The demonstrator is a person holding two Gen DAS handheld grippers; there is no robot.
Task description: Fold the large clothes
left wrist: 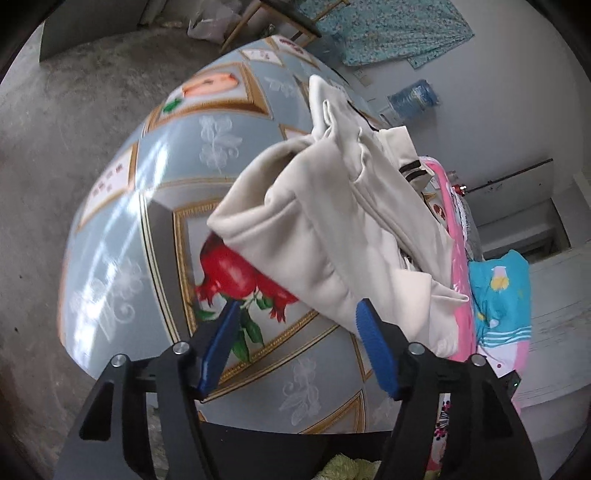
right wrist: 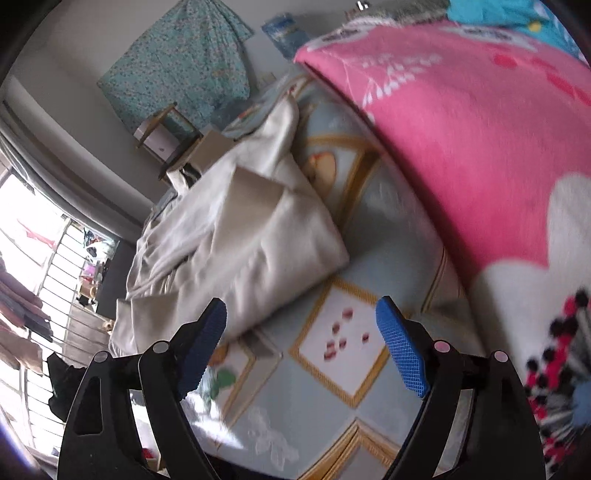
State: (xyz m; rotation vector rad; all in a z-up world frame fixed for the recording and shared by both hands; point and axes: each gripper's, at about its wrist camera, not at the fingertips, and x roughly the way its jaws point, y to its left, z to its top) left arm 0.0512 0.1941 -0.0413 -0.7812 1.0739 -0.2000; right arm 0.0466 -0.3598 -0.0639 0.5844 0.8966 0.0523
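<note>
Both pairs of jaws stood released, with nothing pinched: the left gripper hung with its blue pads spread just short of the garment's near hem, and the right gripper gaped over bare patterned cloth, its pads clear of any fabric.

The cream garment lay in a loose, half-folded heap on the table's printed cover; from the right wrist the same garment showed a thick folded corner pointing toward the gripper, with looser layers trailing off toward the far-left edge of the table. The chief risk, as I judged it, was a grab that took only the top layer; the bundle was several plies thick and soft, so a shallow pinch would peel one ply away and undo the fold. A second risk was the garment sliding on the glossy cover if one side was pulled without the other, since the sheen suggested a slippery surface. The right gripper could also snag the pink blanket, which lay just beside the heap along the table's right side.

The garment looked like a thick sweatshirt or jacket, pale cream, with a dark striped cuff at its far end; whether it had a zip was hard to say through the blur. Beyond it, a turquoise cloth lay past the pink blanket; a wooden stool stood on the concrete floor beyond the table's far edge.
</note>
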